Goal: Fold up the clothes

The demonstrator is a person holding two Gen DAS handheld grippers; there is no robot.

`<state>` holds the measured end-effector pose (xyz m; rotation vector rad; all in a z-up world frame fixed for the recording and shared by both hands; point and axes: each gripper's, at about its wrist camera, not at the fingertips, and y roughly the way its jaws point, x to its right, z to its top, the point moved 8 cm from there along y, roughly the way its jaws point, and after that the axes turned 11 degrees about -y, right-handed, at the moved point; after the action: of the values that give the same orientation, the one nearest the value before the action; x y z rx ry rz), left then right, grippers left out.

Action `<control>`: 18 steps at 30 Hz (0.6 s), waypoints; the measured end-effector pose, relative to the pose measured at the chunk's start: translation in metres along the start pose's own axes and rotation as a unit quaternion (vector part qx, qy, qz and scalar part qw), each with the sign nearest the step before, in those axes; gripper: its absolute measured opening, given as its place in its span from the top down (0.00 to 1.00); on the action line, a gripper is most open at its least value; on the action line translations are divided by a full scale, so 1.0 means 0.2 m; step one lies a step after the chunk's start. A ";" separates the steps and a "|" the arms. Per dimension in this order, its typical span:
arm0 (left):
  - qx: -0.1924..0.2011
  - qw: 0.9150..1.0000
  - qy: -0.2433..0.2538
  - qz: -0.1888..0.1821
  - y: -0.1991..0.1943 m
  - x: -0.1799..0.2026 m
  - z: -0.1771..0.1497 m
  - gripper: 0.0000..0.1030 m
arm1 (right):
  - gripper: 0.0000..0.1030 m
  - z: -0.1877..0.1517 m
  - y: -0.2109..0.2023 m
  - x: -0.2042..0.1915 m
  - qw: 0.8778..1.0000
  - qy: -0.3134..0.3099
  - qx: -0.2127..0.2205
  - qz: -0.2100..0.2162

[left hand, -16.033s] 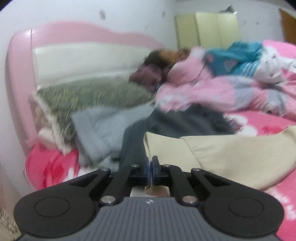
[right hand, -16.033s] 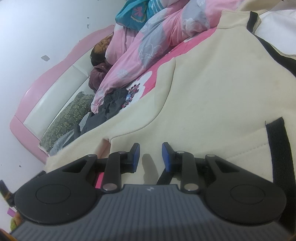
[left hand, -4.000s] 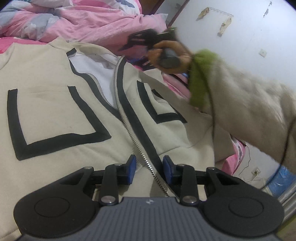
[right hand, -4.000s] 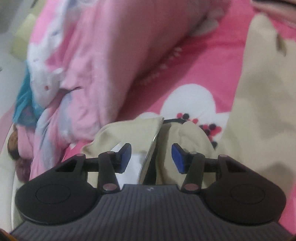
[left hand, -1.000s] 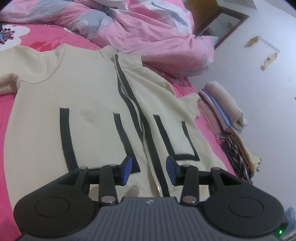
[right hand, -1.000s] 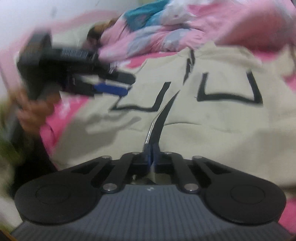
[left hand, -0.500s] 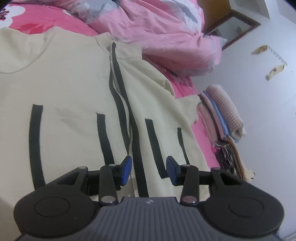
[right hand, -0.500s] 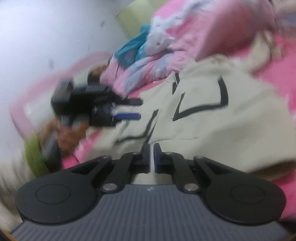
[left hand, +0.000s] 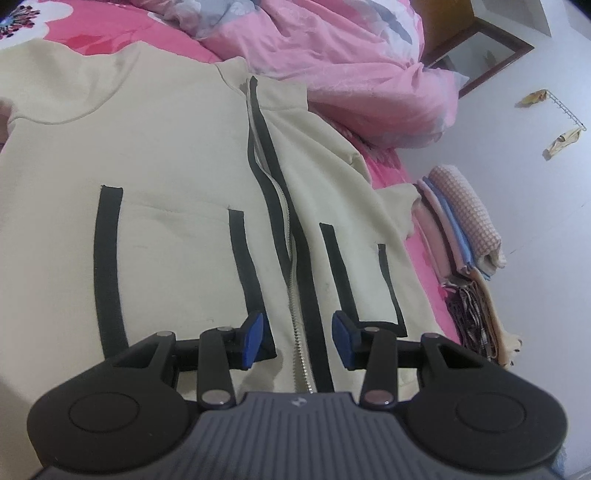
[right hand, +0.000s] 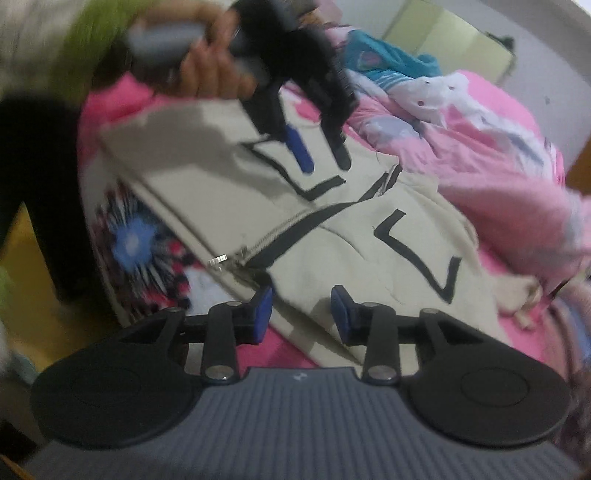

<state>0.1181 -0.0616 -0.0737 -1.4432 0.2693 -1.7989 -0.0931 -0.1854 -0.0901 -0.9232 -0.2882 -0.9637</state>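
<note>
A cream jacket [left hand: 177, 155] with black trim and a closed zipper [left hand: 295, 295] lies flat, front up, on the pink bedsheet [left hand: 391, 170]. My left gripper [left hand: 298, 338] hovers open just over the lower end of the zipper, which runs between its blue pads without touching them. In the right wrist view the left gripper [right hand: 321, 160] hangs over the jacket [right hand: 332, 258], held by a hand [right hand: 210, 74]. My right gripper [right hand: 301, 314] sits at the jacket's bottom hem with its jaws opening. The hem shows in the gap, and the pads do not press on it.
A rumpled pink quilt [left hand: 351, 66] is heaped beyond the jacket's collar. A stack of folded cloths [left hand: 461, 229] sits at the bed's right edge by the white wall. Teal clothing [right hand: 388, 70] lies further up the bed. A green sleeve [right hand: 96, 33] and yellow floor [right hand: 22, 288] show on the left.
My right gripper was shut on the jacket's zipper edge; it has let go, opened and rolled. My left gripper has slid slightly along the zipper, still open.
</note>
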 end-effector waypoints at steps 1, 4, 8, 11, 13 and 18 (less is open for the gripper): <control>0.000 1.000 0.001 -0.001 0.00 0.00 0.00 0.60 | 0.67 0.01 0.01 0.00 1.000 -0.008 -0.001 -0.005; -0.001 1.000 0.001 -0.003 -0.01 -0.01 0.00 0.59 | 0.69 0.04 0.01 0.01 1.000 -0.018 0.005 -0.013; -0.003 1.000 0.000 -0.006 -0.01 -0.01 0.00 0.59 | 0.71 0.06 0.00 0.01 1.000 -0.014 0.016 -0.016; -0.003 1.000 0.001 -0.006 -0.01 0.00 0.01 0.59 | 0.71 0.06 0.03 0.00 0.999 -0.033 0.011 -0.033; -0.002 1.000 0.002 -0.007 -0.01 0.00 0.01 0.59 | 0.71 0.07 0.04 0.01 0.997 -0.050 0.005 -0.053; -0.002 1.000 0.008 -0.002 -0.01 0.00 0.01 0.59 | 0.71 0.06 0.01 0.05 0.998 -0.031 0.012 -0.059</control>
<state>0.1192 -0.0597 -0.0704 -1.4335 0.2780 -1.8147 -0.0827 -0.1819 -0.0780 -0.9235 -0.4084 -1.0385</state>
